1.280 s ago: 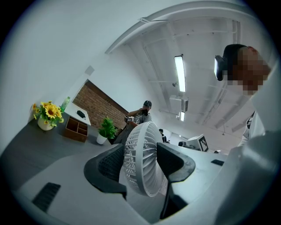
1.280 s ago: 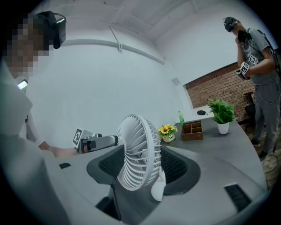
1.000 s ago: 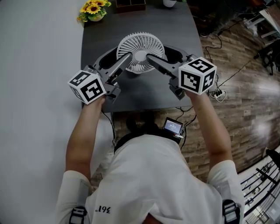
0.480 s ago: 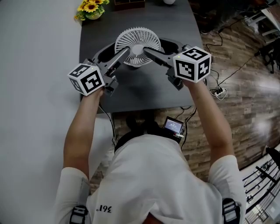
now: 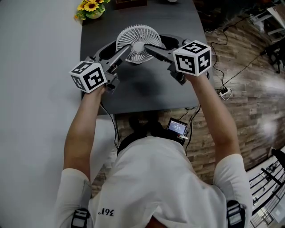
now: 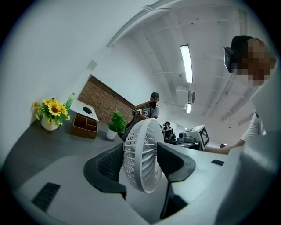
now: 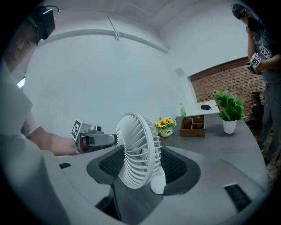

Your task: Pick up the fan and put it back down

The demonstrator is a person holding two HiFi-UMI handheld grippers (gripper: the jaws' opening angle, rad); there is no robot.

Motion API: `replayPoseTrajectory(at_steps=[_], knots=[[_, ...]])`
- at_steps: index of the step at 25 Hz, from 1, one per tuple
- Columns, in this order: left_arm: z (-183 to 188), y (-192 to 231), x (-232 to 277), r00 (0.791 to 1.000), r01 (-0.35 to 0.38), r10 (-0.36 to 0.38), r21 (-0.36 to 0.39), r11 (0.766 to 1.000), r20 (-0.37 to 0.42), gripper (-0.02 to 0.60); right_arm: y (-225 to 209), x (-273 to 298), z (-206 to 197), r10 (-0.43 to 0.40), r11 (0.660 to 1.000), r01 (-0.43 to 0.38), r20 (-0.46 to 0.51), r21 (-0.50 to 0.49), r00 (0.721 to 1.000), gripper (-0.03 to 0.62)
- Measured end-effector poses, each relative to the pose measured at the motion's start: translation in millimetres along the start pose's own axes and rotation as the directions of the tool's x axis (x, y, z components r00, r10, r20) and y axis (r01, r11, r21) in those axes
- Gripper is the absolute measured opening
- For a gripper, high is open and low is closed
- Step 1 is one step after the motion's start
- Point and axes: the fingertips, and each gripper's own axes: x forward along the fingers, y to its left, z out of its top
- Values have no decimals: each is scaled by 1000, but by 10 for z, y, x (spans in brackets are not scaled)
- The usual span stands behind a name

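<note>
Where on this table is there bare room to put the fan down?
The near half of the table, from the fan to the front edge, is bare. The far edge is crowded: sunflowers, wooden box, potted plant.

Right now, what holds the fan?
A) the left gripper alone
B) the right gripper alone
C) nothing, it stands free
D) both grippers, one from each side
D: the left gripper and the right gripper each have their jaws closed on the fan, on its round grille, from opposite sides.
</note>
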Motion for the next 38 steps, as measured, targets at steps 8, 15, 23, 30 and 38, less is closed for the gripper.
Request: replayPoseTrajectory(at_steps=[8, 15, 23, 30, 38], knots=[[-50, 26, 12, 1000, -8, 8, 7, 1000, -13, 245, -21, 22, -44, -8, 1000, 8, -13, -4, 1000, 264], [-110, 73, 57, 1000, -16, 16, 23, 1000, -23, 245, -81, 44, -90, -21, 1000, 21, -19, -22, 1000, 264], [-151, 100, 66, 999, -32, 33, 34, 999, -30, 244, -108, 66, -125, -15, 999, 14, -10, -32, 1000, 264], [-159, 116, 81, 999, -25, 26, 37, 999, -28, 245, -132, 73, -142, -3, 1000, 3, 10, -29, 1000, 264], [-170, 120, 89, 999, -24, 25, 24, 999, -34, 245, -114, 80, -123, -6, 996, 7, 12, -86, 1000, 265]])
